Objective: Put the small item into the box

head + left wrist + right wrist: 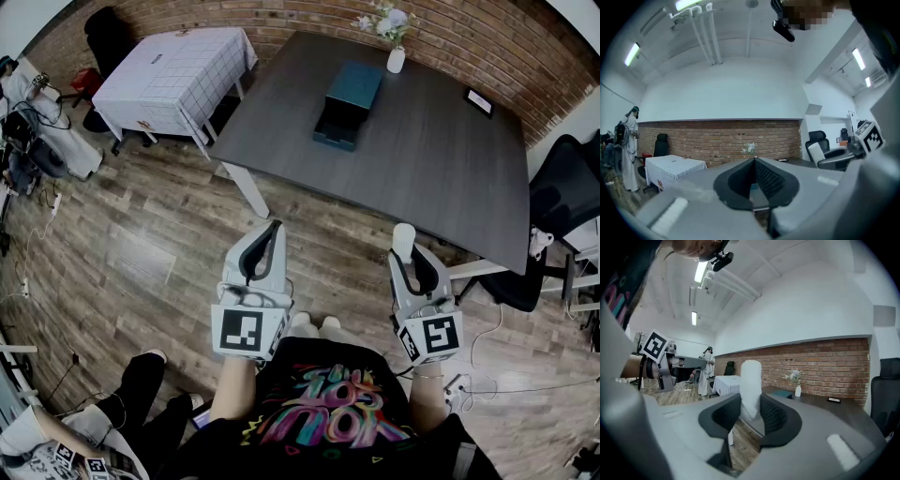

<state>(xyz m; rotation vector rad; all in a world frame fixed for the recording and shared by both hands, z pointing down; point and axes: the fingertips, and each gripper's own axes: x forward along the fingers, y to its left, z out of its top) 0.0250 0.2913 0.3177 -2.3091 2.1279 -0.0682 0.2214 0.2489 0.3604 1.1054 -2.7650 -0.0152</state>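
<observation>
A small white cylinder (751,385) stands upright between the pads of my right gripper (410,255), which is shut on it; in the head view the white cylinder (403,238) sticks out above the jaws. My left gripper (267,239) is shut with nothing in it, its jaws meeting at the tips in the left gripper view (753,161). Both grippers hover over the wooden floor, short of the dark table (422,159). On that table lies a teal box (348,104) with its drawer pulled out toward me.
A white vase with flowers (395,52) and a phone (478,101) rest on the dark table's far side. A table with a white checked cloth (178,75) stands at the left. A black office chair (562,206) is at the right. A person sits at the lower left (112,422).
</observation>
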